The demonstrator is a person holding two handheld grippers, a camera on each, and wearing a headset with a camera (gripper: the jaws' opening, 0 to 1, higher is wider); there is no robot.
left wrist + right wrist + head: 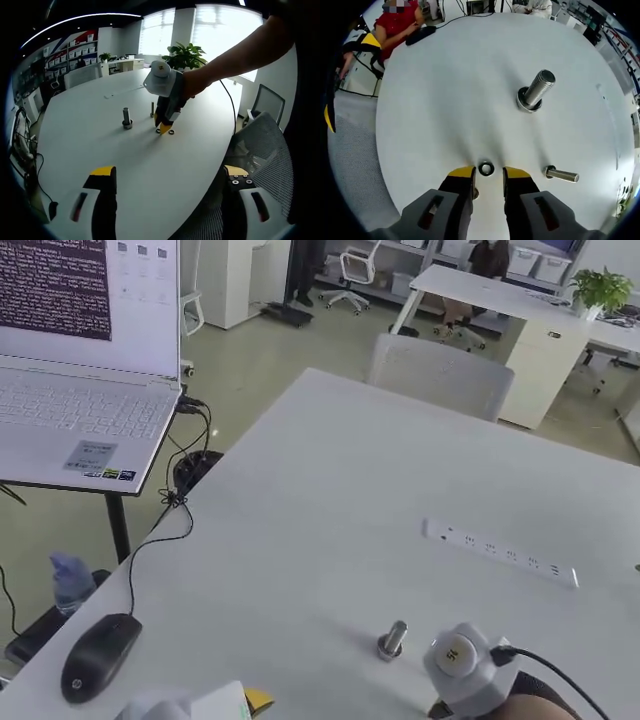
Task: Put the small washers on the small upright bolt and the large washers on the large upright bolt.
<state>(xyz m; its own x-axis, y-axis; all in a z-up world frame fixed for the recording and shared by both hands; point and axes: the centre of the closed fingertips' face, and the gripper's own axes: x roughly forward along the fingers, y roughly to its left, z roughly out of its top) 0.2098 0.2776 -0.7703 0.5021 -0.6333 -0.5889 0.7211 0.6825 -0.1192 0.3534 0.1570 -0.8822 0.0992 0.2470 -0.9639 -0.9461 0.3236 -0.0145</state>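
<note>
yellow-tipped right gripper hangs narrowly open at the white table, a washer lying loose between its tips. just right stands the small bolt; farther off, the large bolt. left gripper gapes wide, holding nothing, over the table's near edge.

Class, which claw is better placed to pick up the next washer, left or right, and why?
Right. The right claw is open with its jaws either side of a washer on the table; the left claw is open too, but far back near the table's edge.
</note>
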